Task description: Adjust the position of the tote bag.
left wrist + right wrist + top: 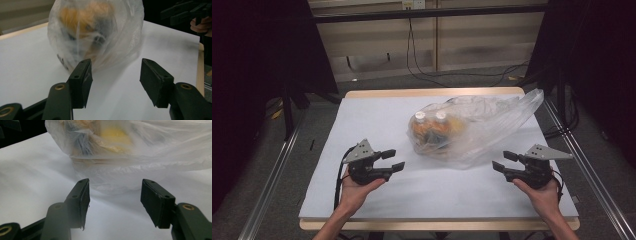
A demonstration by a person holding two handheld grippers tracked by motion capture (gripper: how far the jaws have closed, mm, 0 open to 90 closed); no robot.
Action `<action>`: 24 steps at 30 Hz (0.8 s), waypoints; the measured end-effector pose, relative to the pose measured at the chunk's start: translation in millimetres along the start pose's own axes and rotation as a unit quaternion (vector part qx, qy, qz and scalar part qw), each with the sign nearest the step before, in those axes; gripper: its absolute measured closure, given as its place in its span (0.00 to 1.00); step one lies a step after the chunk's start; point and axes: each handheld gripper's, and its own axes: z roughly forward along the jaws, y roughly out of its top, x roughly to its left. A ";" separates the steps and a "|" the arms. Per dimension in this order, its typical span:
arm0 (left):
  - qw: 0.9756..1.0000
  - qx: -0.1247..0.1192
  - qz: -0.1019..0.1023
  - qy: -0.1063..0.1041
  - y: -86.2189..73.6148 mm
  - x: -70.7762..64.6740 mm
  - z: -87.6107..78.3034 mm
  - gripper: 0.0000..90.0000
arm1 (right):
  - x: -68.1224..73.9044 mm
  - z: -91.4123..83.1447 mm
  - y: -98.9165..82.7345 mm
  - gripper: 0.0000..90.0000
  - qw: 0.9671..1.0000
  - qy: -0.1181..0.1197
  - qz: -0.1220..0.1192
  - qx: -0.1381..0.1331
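Left tongs (394,160): held low over the surface (377,115) at its near left, jaws spread, nothing between them, pointing right and slightly away toward the bag (472,127). In the left gripper view the bag's rounded, filled end sits just beyond the jaw tips, apart from them. Bag: clear plastic, lying on its side at centre-right of the surface. Two white-capped bottles (430,120) with orange contents occupy its left end; the slack, empty neck trails up and right toward the far right corner. Long axis therefore runs from near-left to far-right. Right tongs (504,161): held at the near right, jaws likewise spread and empty, pointing left toward the bag's near edge. The right gripper view shows loose film just ahead of the tips, not touched. Judgement: both tongs stand about equally near; the left faces the loaded end, the right the loose film.
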 end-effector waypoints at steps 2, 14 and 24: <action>1.000 -0.002 0.004 -0.009 7.8 -0.2 6.9 0.48 | -2.9 -2.4 3.4 0.45 1.000 -0.002 0.001 -0.003; 0.999 -0.016 0.025 -0.030 46.2 -3.4 34.9 0.51 | -24.5 -7.2 17.1 0.47 1.000 -0.021 0.011 -0.016; 0.997 -0.018 0.041 -0.061 72.0 -2.3 59.1 0.51 | -44.6 -7.4 26.2 0.52 0.999 -0.031 0.023 -0.016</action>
